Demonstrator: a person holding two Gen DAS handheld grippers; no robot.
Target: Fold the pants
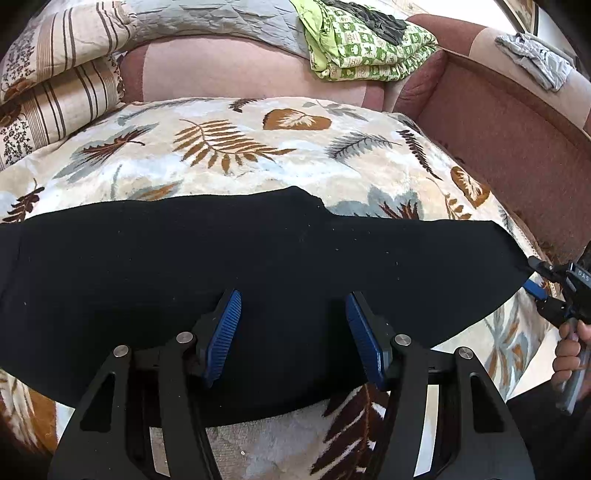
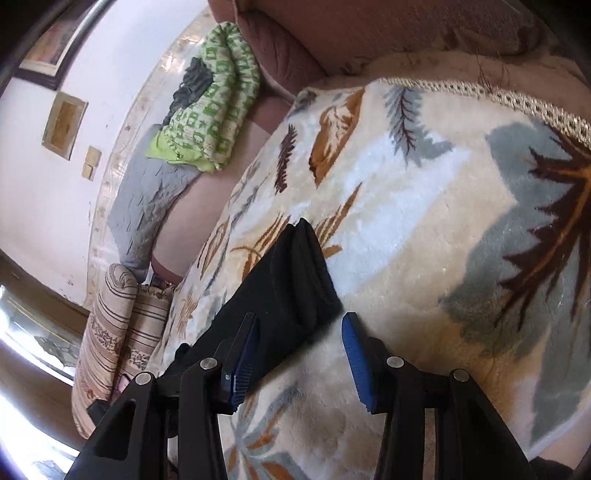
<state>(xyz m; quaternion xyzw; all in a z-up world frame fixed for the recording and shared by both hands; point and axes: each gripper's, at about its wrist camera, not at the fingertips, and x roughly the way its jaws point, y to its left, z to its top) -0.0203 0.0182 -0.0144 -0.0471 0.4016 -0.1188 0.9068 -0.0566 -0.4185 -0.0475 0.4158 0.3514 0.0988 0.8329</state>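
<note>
Black pants (image 1: pixel 229 266) lie flat across the leaf-print blanket (image 1: pixel 236 147).
My left gripper (image 1: pixel 293 332) hovers over them, jaws apart and empty; my right gripper (image 2: pixel 301 360) gapes at their end, gripping nothing. Green quilt (image 1: pixel 369 48) and striped pillows (image 1: pixel 55 96) sit well behind.

Place: we take this for a room in a home, a living room or bedroom.
Seat: we see a pinkish-brown sofa (image 1: pixel 491 122) with padded back and arm.
Cover: a plush blanket (image 1: pixel 229 147) printed with leaves and ferns lies over the seat.
Bedding: a striped quilt (image 1: pixel 55 92), a grey quilted cover (image 1: pixel 221 22) and a green patterned blanket (image 1: pixel 369 48) are piled along the back.
Clothes: a crumpled grey garment (image 1: pixel 535 61) lies on the sofa's arm.
Wall: we see a white wall (image 2: pixel 44 206) with framed pictures (image 2: pixel 64 123).
</note>
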